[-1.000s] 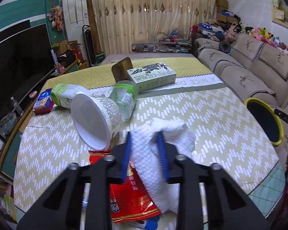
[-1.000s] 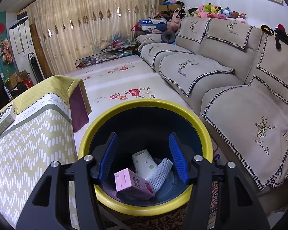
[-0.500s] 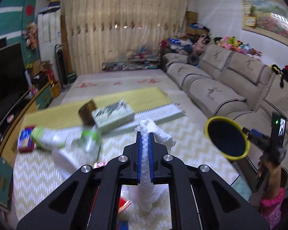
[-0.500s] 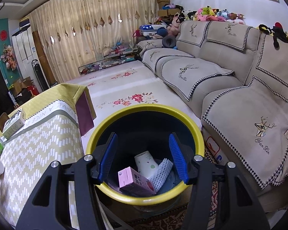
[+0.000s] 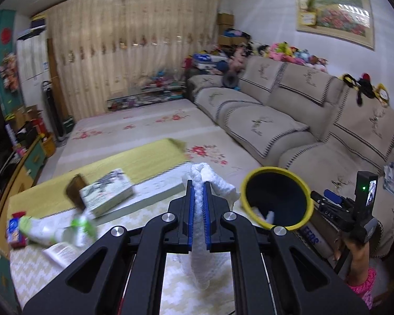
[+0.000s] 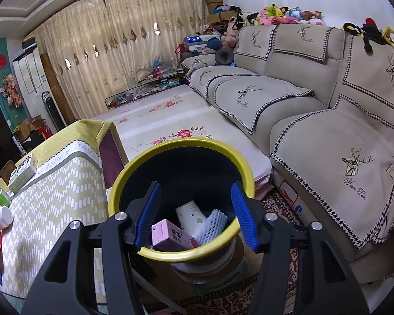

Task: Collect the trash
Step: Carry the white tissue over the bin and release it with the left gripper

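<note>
A white tissue (image 5: 200, 225) is being clamped in the left tongs (image 5: 198, 197) at frame centre, above the table (image 5: 155, 162). The bin (image 6: 181, 173) is being gripped by its rim at lower centre in the right tongs (image 6: 195, 212); trash is lying inside.

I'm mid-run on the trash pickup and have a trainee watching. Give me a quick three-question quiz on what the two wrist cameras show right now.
1. True or false: the left gripper is shut on a white paper towel.
2. Which of these lies inside the yellow-rimmed bin? A) a pink carton B) a red wrapper C) a book
3. Fill in: the right gripper grips the bin's ____.

Key
1. True: the towel is pinched between the blue pads and hangs below them.
2. A: the pink carton lies beside a paper cup and white foam netting.
3. Rim: one finger is inside the bin, the other outside.
</note>
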Motion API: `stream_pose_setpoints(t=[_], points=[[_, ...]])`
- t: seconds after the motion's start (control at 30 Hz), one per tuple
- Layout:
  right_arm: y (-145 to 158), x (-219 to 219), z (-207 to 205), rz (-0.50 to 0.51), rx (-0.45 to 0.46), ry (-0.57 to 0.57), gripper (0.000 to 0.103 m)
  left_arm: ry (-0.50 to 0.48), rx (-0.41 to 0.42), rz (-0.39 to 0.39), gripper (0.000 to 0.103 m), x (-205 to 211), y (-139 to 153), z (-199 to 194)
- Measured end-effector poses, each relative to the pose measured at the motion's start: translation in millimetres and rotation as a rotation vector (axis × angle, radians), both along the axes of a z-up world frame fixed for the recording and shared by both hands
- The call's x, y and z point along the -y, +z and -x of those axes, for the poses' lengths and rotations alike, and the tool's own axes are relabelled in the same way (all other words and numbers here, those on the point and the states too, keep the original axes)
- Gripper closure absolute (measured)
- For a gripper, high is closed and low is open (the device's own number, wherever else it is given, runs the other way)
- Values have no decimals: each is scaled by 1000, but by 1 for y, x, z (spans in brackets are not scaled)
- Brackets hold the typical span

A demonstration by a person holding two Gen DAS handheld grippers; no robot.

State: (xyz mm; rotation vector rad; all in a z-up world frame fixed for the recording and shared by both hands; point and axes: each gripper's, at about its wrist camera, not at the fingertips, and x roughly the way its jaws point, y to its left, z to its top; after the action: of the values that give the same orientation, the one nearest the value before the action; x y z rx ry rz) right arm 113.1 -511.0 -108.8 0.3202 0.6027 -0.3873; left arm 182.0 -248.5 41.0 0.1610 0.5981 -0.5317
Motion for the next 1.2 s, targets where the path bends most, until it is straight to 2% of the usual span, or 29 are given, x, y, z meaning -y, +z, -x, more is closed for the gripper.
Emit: stream_pose_setpoints(t=[0.17, 0.37, 0.67, 0.73, 0.77, 0.8, 0.9, 1.0, 1.2], points=[[0, 13, 19, -3, 11, -36, 49, -104, -43, -23, 96, 63, -13, -15], [-4, 33, 30, -24, 1, -80, 47, -196, -119, -64, 96, 146, -46, -44], [-15, 42, 24, -39, -31, -82, 45, -249, -215, -113, 95, 240, -97, -81], [-17, 41, 23, -39, -37, -81, 44, -240, -244, -121, 83, 253, -109, -91], [-17, 41, 23, -38, -39, -80, 43, -232, -255, -128, 60, 258, -114, -95], [-17, 39, 22, -34, -42, -79, 42, -220, -265, -139, 42, 263, -119, -98], [-17, 36, 21, -27, -47, -77, 41, -200, -259, -151, 39, 269, -125, -100], [-17, 30, 21, -27, -53, -65, 40, -192, -268, -122, 36, 254, -120, -96], [-22, 3, 17, -35, -72, -6, 38, -129, -164, -17, 19, 169, -71, -55]])
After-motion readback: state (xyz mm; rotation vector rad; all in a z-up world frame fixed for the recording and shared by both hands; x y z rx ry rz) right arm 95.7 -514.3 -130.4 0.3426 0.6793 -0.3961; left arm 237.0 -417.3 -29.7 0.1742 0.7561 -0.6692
